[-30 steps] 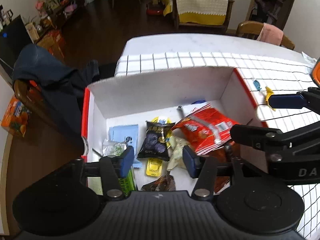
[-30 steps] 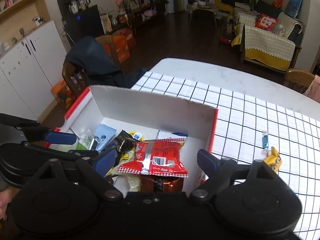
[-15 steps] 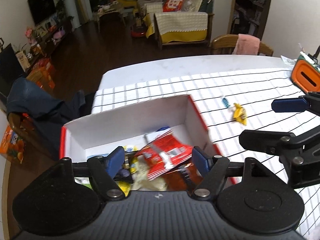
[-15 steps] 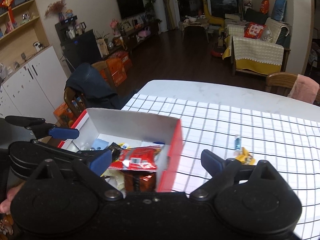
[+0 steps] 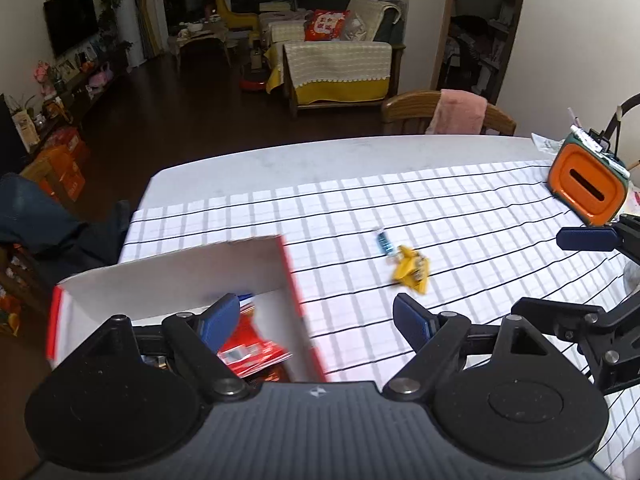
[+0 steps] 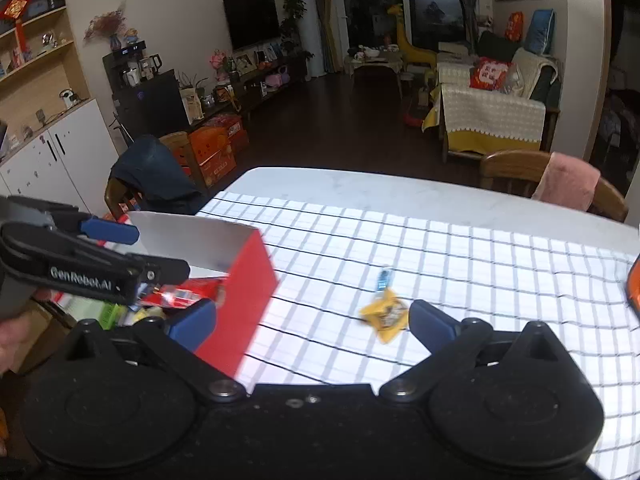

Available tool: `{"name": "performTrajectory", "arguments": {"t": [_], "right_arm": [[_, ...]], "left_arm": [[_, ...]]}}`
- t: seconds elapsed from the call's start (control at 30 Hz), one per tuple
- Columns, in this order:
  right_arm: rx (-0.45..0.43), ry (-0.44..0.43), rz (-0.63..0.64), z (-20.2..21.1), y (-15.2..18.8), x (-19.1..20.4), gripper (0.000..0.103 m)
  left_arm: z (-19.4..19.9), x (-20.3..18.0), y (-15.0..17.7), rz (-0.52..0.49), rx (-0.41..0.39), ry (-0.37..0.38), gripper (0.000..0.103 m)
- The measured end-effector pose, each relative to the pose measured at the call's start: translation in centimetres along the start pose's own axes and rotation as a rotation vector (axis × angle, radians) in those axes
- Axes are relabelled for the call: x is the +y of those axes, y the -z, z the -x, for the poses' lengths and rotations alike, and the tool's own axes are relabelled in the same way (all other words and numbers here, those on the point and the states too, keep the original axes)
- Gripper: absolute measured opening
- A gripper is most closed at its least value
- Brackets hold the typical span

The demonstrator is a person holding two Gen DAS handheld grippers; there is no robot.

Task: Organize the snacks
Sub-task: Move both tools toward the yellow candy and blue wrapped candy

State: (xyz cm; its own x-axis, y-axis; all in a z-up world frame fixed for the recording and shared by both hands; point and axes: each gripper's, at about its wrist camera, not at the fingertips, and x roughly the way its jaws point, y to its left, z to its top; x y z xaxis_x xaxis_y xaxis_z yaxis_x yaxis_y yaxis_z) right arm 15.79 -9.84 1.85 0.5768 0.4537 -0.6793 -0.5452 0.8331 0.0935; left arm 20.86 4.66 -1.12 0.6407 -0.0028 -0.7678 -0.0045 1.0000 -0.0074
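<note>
Left gripper (image 5: 316, 317): fingers spread apart, empty, left finger over the red-and-white cardboard box (image 5: 172, 276) holding a red foil snack packet (image 5: 250, 354). Right gripper (image 6: 312, 318): fingers spread apart, empty. The yellow snack packet (image 6: 386, 314) and small blue wrapped candy (image 6: 383, 279) lie on the grid-patterned tablecloth (image 6: 480, 272), just ahead between its fingers.

We see box (image 5: 172, 276) contents mostly hidden behind left gripper (image 5: 316, 320); yellow packet (image 6: 386, 314) print blurred; orange container (image 6: 634, 284) cut by right edge.
</note>
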Motion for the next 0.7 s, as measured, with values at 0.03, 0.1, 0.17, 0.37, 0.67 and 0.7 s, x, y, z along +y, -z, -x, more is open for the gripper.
{"name": "performTrajectory", "arguments": {"t": [0.03, 0.1, 0.17, 0.37, 0.67, 0.7], "right_arm": [[-0.002, -0.003, 0.009, 0.1, 0.0, -0.7, 0.103], [-0.002, -0.004, 0.043, 0.2, 0.3, -2.2, 0.103], [0.001, 0.005, 0.096, -0.1, 0.4, -3.2, 0.103], [0.043, -0.049, 0.207, -2.1, 1.0, -5.4, 0.103], [0.14, -0.117, 0.278, -8.6, 2.3, -7.8, 0.1], [0.15, -0.123, 0.278, -9.5, 2.3, -8.1, 0.099]], "left_arm": [[-0.5, -0.7, -0.4, -0.002, 0.003, -0.001, 0.084], [-1.7, -1.9, -1.2, 0.002, 0.014, 0.004, 0.084], [-3.1, -3.0, -2.0, 0.013, 0.028, 0.009, 0.084], [-7.5, -5.7, -4.0, 0.051, 0.084, 0.001, 0.084], [-14.3, -6.7, -5.8, 0.15, 0.22, -0.049, 0.084], [-14.9, -6.6, -5.9, 0.164, 0.234, -0.052, 0.084]]}}
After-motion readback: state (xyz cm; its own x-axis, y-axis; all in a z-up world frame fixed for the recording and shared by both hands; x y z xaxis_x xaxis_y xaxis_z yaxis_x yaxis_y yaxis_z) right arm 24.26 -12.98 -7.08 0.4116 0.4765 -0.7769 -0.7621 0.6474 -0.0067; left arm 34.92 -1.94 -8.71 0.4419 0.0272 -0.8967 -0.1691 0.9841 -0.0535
